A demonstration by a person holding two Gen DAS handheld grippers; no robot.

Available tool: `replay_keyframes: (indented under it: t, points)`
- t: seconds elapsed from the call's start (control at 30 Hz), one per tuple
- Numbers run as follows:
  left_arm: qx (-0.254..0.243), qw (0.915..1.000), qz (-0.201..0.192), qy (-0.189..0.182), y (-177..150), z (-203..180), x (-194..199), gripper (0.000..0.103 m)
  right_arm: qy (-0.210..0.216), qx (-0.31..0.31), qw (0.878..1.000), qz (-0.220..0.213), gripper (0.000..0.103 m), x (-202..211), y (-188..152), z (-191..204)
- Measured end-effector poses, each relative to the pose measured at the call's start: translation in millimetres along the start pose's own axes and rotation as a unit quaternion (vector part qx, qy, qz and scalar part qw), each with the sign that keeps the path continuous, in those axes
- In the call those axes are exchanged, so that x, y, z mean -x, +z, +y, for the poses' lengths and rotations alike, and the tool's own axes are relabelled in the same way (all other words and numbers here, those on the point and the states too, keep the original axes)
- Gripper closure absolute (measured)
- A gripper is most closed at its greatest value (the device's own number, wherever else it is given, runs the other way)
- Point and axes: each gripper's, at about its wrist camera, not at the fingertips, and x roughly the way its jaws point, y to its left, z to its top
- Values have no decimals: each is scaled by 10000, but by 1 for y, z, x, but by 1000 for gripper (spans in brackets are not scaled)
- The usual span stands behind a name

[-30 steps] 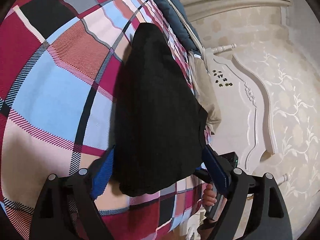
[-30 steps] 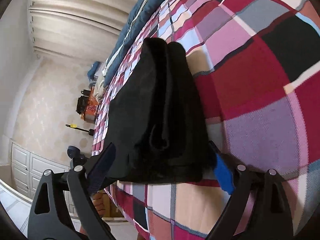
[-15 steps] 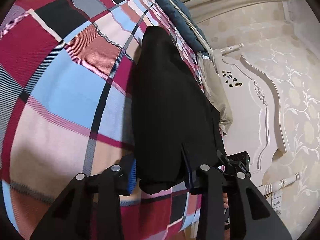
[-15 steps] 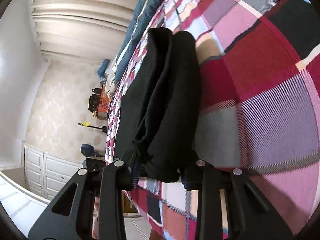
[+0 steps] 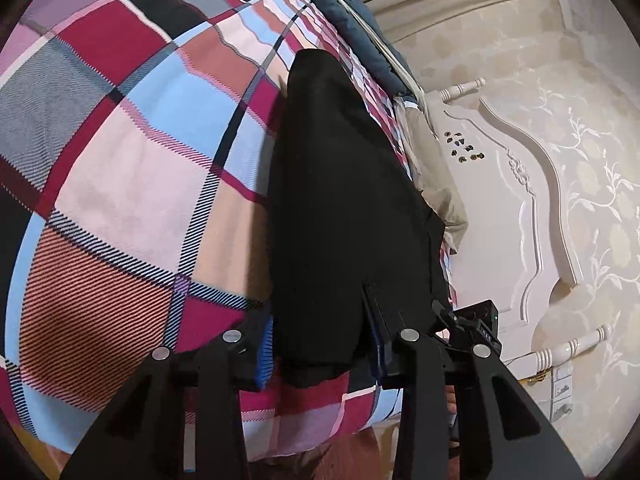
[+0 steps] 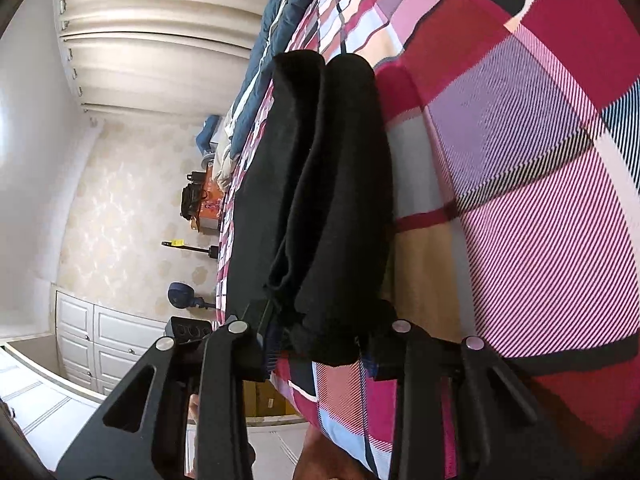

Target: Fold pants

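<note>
Left wrist view: black pants point(image 5: 344, 200) lie lengthwise on a bed under a plaid cover point(image 5: 120, 184) of red, pink, blue and black, near the edge that faces a carved white headboard point(image 5: 532, 216). The left tool point(image 5: 320, 344) is clamped on the near end of the pants, its blue pads pressing the cloth from both sides. From the right wrist view, the same pants point(image 6: 332, 184) show as a long folded bundle with two rounded ridges running away from the camera, and the right tool point(image 6: 320, 344) is likewise closed on the near end, where a gathered hem bulges between its fingers. Whether that end is lifted off the bed or resting on it is hard to judge from so close. A blue quilt point(image 6: 276, 36) lies along the far side of the bed.
</note>
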Motion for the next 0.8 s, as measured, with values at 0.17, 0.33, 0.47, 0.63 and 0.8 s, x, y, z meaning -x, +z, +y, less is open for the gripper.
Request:
replay_keyframes:
  t: [0.17,0.33,0.47,0.63,0.8]
  points:
    - [-6,10000,-27,-49,-2,2,-2,66,107,-33,9999,-11,72,1,-2,-5]
    - [-100,9999,-28,-17,-5,0,-3,62,164,-54,9999,-15,71,4,-6,-8]
    - [-63,10000,8,-71,-4,1,-4,51,298,-157,9994,-29,65,4,-5,-11]
    - [-10,9988,-2,-482,-3,-3,-1,24,444,-201,9988,-71,57,6,-7,-11]
    - [-21,9997,-36,-225,-9,-9,3,22,467,-180,9987,-134,49,10,-10,-7]
